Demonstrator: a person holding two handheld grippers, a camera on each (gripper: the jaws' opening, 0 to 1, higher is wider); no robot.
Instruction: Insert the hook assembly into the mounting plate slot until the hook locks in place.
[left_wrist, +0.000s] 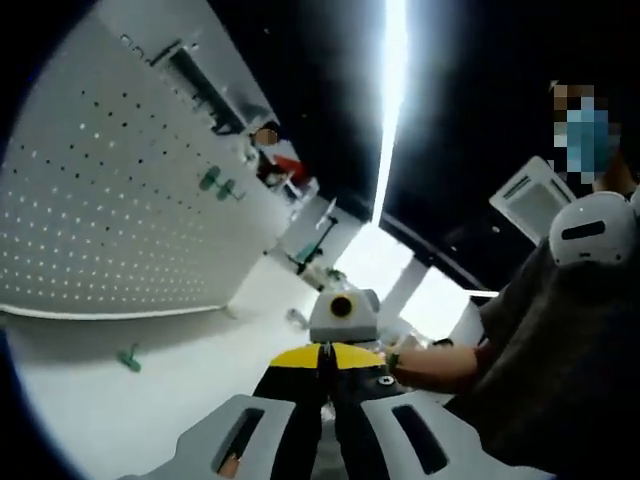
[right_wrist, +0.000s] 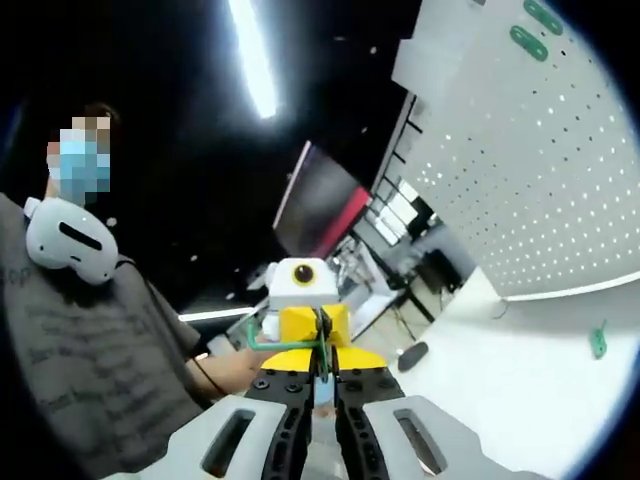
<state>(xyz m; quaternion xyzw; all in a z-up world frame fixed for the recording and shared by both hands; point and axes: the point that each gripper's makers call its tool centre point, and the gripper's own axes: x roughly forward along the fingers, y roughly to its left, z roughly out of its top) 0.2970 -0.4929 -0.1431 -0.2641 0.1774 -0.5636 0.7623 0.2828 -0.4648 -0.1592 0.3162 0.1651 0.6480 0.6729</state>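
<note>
Between the right gripper (right_wrist: 322, 385) jaws, pressed together: a thin green hook (right_wrist: 290, 343), its wire bending left across the yellow nose of the left gripper (right_wrist: 305, 300) facing it.
Left gripper (left_wrist: 322, 385): jaws together; whether they pinch anything cannot be told. Right gripper (left_wrist: 343, 318) sits nose to nose just ahead.
Person (right_wrist: 80, 340): close behind, grey shirt, white headset (right_wrist: 68, 238) at the shoulder, forearm (left_wrist: 440, 365) reaching in.
White table (left_wrist: 150, 400): broad and open; one green hook (left_wrist: 129, 358) lies loose near the pegboard's foot.
Pegboard (left_wrist: 110, 210): upright at the table's far edge, two green hooks (left_wrist: 220, 184) mounted on it, well apart from the grippers.
Background: dim, blurred.
</note>
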